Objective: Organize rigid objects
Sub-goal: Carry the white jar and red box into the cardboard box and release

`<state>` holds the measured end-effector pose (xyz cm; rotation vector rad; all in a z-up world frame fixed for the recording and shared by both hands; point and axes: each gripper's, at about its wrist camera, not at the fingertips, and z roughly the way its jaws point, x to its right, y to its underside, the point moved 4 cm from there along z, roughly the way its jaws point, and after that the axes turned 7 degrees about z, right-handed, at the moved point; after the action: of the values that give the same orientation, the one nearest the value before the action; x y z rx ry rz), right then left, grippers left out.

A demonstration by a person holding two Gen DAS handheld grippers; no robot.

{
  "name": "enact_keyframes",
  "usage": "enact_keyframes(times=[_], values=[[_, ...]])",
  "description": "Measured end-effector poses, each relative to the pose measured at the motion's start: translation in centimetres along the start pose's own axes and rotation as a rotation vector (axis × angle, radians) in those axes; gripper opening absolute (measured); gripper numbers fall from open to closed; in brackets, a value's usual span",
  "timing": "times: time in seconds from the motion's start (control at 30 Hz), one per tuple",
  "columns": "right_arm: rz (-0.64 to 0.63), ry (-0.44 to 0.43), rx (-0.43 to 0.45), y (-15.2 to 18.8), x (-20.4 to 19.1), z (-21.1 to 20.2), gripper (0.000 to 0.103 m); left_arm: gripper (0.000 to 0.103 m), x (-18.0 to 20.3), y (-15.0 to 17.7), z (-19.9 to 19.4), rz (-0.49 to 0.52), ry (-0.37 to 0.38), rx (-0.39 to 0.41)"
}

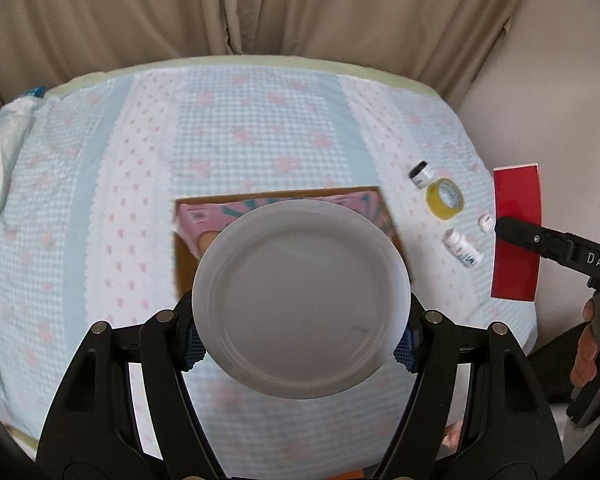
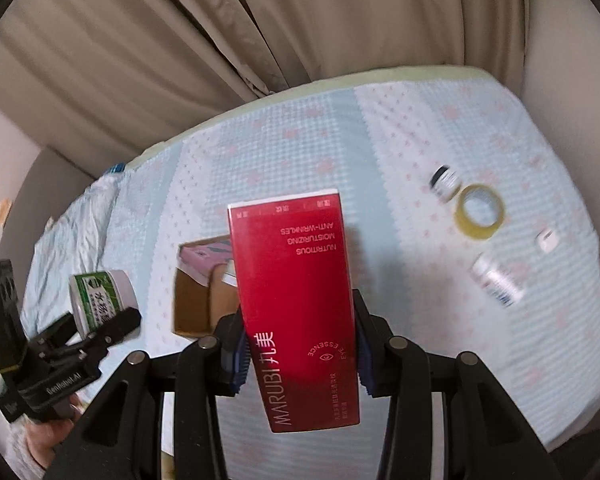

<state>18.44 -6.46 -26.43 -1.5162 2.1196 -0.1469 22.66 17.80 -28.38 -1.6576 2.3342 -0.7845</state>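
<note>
Left wrist: gripper (image 1: 300, 340) clamps white tub (image 1: 301, 299) between fingers — right gripper (image 2: 298, 354) clamps red box (image 2: 296, 312).

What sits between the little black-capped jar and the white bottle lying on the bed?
The yellow tape roll, right beside the jar, then a bare gap before the bottle. Both wrist views show it.
</note>
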Motion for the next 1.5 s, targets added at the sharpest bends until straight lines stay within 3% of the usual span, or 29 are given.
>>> enact_keyframes(times=[0.13, 0.4, 0.87, 1.2, 1.27, 1.3, 1.33, 1.4, 1.43, 1.5], values=[[0.065, -0.004, -0.016, 0.3, -3.1, 2.9, 0.039, 0.068, -3.2, -0.2, 2.2, 0.029, 0.021, -0.039], [0.126, -0.003, -0.069, 0.4, -6.8, 9.3, 0.039, 0.068, -5.8, 0.5, 8.3, 0.065, 0.046, -0.157], [0.209, 0.063, -0.281, 1.6, -4.4, 22.0, 0.039, 0.068, -6.1, 3.7, 19.2, 0.169, 0.027, -0.384], [0.210, 0.030, -0.353, 1.3, -3.6, 24.8, 0.039, 0.069, -5.4, 3.9, 20.6, 0.251, -0.008, -0.401], [0.210, 0.010, -0.361, 1.0, -3.7, 25.1, 0.040, 0.079, -5.4, 3.8, 20.5, 0.227, 0.023, -0.407], [0.204, 0.008, -0.361, 0.9, -3.8, 25.2, 0.041, 0.103, -5.5, 3.7, 20.4, 0.211, 0.047, -0.404], [0.198, 0.006, -0.364, 0.8, -3.9, 25.3, 0.046, 0.103, -5.6, 3.5, 20.0, 0.199, 0.057, -0.388], [0.201, 0.020, -0.346, 0.6, -3.7, 25.3, 0.074, 0.103, -5.6, 3.3, 19.3, 0.194, 0.057, -0.371], [0.207, 0.032, -0.318, 0.4, -3.4, 24.9, 0.099, 0.103, -5.6, 3.3, 19.1, 0.190, 0.052, -0.369], [0.208, 0.035, -0.271, 0.3, -3.3, 24.4, 0.103, 0.103, -5.8, 3.4, 18.6, 0.189, 0.042, -0.364]])
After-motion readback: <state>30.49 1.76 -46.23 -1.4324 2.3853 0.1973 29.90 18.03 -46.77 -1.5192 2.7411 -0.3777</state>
